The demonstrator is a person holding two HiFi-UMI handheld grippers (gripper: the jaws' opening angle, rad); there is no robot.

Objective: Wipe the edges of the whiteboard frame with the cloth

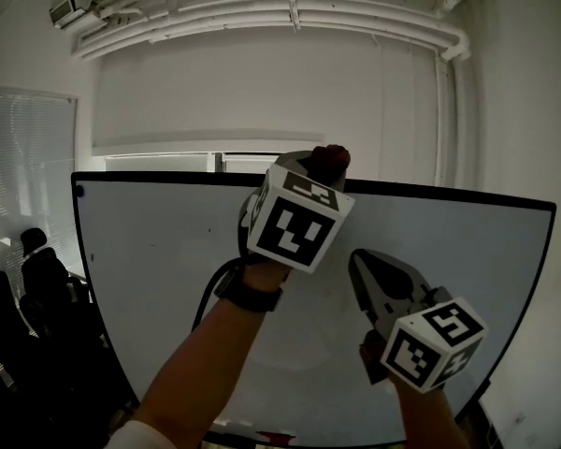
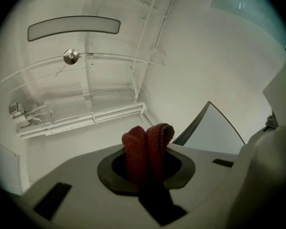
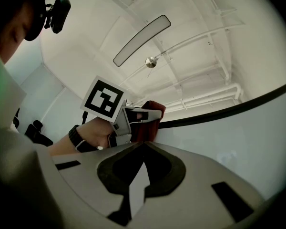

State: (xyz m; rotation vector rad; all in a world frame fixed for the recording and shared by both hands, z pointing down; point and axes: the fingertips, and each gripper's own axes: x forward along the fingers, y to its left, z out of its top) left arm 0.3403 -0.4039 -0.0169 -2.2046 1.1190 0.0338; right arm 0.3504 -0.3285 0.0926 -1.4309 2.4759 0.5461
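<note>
A whiteboard [image 1: 150, 251] with a thin black frame [image 1: 430, 193] fills the head view. My left gripper [image 1: 320, 165] is up at the frame's top edge, shut on a folded dark red cloth [image 1: 334, 159] that rests against that edge. In the left gripper view the cloth [image 2: 148, 147] sticks out from between the jaws, with a corner of the board [image 2: 214, 128] to the right. My right gripper [image 1: 360, 262] hangs lower right in front of the board, shut and empty. The right gripper view shows its tips [image 3: 144, 144] closed, the cloth [image 3: 150, 120] and the frame [image 3: 229, 109] beyond.
Dark office chairs [image 1: 33, 288] stand to the left of the board below a window with blinds [image 1: 23, 157]. White pipes [image 1: 290, 17] run along the ceiling above. A wall corner [image 1: 533, 110] closes the right side. A small red item [image 1: 276, 435] lies at the board's bottom.
</note>
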